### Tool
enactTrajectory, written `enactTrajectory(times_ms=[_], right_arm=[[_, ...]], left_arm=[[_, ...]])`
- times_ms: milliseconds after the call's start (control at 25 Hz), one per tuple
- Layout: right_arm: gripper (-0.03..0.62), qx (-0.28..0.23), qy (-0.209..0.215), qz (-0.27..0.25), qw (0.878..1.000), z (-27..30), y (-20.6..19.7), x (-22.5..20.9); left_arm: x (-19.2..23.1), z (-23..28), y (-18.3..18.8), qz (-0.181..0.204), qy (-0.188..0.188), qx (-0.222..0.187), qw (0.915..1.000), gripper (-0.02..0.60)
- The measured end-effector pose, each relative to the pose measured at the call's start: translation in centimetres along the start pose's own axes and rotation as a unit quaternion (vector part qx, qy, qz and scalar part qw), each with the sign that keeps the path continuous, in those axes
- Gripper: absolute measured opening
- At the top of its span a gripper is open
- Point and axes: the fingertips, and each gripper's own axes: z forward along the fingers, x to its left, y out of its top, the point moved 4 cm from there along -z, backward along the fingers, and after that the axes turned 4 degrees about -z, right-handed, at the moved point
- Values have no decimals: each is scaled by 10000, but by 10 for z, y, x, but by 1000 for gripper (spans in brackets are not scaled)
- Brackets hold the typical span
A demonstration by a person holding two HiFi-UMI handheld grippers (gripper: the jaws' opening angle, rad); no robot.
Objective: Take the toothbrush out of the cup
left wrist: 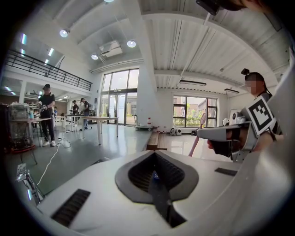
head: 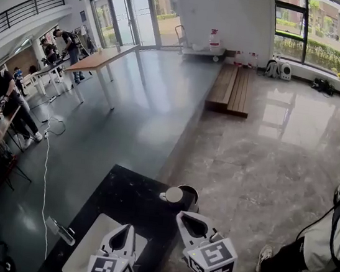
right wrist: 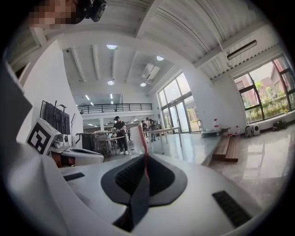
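In the right gripper view my right gripper (right wrist: 145,174) is shut on a pink-red toothbrush (right wrist: 143,138). Its bristled head sticks up out of the jaws, free of the cup. The left gripper view shows the same toothbrush (left wrist: 198,137) slanting past the right gripper (left wrist: 226,136). In the head view a dark cup (head: 189,197) stands at the black table's far edge with a white round piece against its left side, just beyond the right gripper (head: 194,225). My left gripper (head: 121,240) hovers over a white mat, jaws together and holding nothing (left wrist: 156,174).
The black table (head: 117,200) carries a white mat (head: 86,247). On the floor to the left are a cable (head: 46,171) and a power strip (head: 61,231). A seated person (head: 324,242) is at the right. Far off stand a long table (head: 102,58) and a wooden bench (head: 233,88).
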Motion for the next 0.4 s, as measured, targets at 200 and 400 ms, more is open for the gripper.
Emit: enactTrajectory(times_ms=[200,400], right_arm=[[12,18,11,9,10000,0,2,1],[12,27,11,-5,10000,-1,2,2]], left_arm=[[0,-2,3,-12,13,5,10000,9],[0,-3,3,-7,6,-4,10000,8]])
